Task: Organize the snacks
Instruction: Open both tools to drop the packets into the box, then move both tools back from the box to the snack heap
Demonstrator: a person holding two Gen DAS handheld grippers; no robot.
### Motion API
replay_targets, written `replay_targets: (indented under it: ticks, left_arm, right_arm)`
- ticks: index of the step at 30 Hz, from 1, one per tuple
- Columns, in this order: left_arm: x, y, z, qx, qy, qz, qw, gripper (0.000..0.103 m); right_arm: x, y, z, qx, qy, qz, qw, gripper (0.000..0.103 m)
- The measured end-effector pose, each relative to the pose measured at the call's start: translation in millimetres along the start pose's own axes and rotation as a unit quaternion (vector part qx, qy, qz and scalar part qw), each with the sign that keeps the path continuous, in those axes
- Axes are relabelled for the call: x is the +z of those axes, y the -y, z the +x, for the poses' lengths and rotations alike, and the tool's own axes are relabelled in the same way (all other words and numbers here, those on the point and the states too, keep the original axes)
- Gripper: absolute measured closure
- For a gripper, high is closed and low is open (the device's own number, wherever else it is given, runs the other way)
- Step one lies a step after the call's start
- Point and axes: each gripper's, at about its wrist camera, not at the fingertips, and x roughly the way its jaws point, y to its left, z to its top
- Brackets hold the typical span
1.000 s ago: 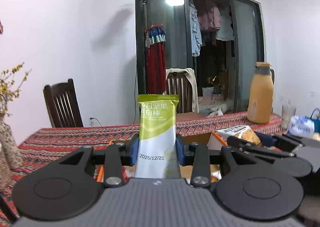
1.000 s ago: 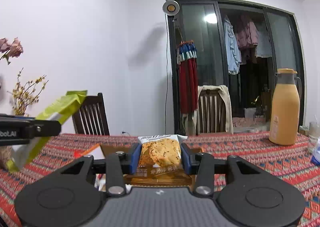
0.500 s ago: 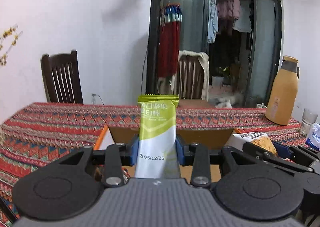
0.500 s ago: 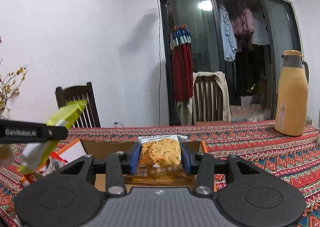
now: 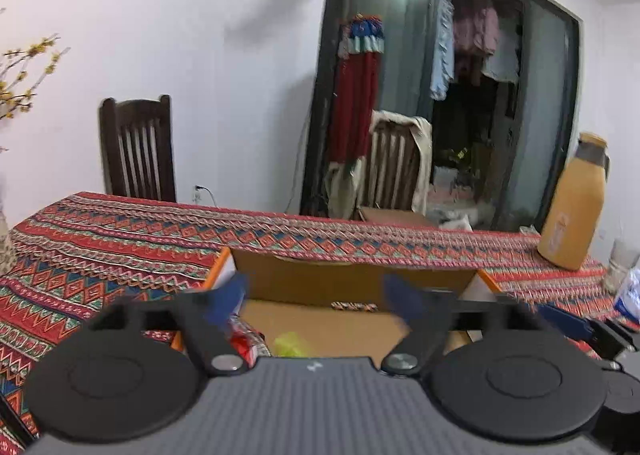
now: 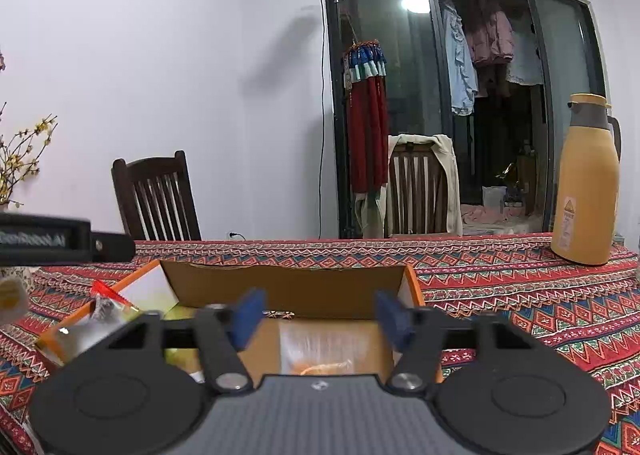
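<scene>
An open cardboard box [image 5: 352, 287] with orange edges sits on the patterned tablecloth, also in the right wrist view [image 6: 288, 287]. My left gripper [image 5: 320, 297] is open above it; the green snack bar [image 5: 292, 343] lies blurred in the box below, beside a red packet [image 5: 244, 343]. My right gripper [image 6: 320, 317] is open over the box; the orange cookie packet [image 6: 320, 351] lies blurred inside below it. Clear and red packets [image 6: 100, 315] sit at the box's left side.
A yellow thermos [image 6: 588, 183] stands at the table's back right. A glass [image 5: 620, 263] and a white bag sit at the far right. Two wooden chairs [image 6: 160, 195] stand behind the table. The left gripper's body [image 6: 60, 241] shows at left.
Both grippers have opened over the box. The green bar and the cookie packet have dropped from the jaws into the box.
</scene>
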Motion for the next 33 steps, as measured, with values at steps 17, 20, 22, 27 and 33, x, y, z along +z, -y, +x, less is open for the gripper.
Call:
replay_targets:
  ticks: [17,20,22,27,33]
  left_arm:
    - [7,0,-25,-0.005,0.036,-0.023,0.9991,0.000]
    - [13,1,-40,-0.010,0.048,-0.024,0.9985,0.000]
    - [16,1,-49,-0.014,0.053,-0.026,0.9982,0.000]
    - [17,1,-70,-0.019,0.060,-0.020,0.9978,0.000]
    - [11,-8,-93,-0.022,0.059,-0.013,0.9980,0.000]
  right_arm:
    - [7,3,-21,-0.007,0.034,0.011,0.999,0.000]
    - [12,6,-28,-0.002,0.041,0.018,0.999,0.000]
    - [16,8,-34,0.003,0.044,0.024,0.999,0.000]
    - [25,9,-52,0.007,0.050,0.031,0.998,0.000]
    - [23,6,-82,0.019,0.045,0.039,0.998,0.000]
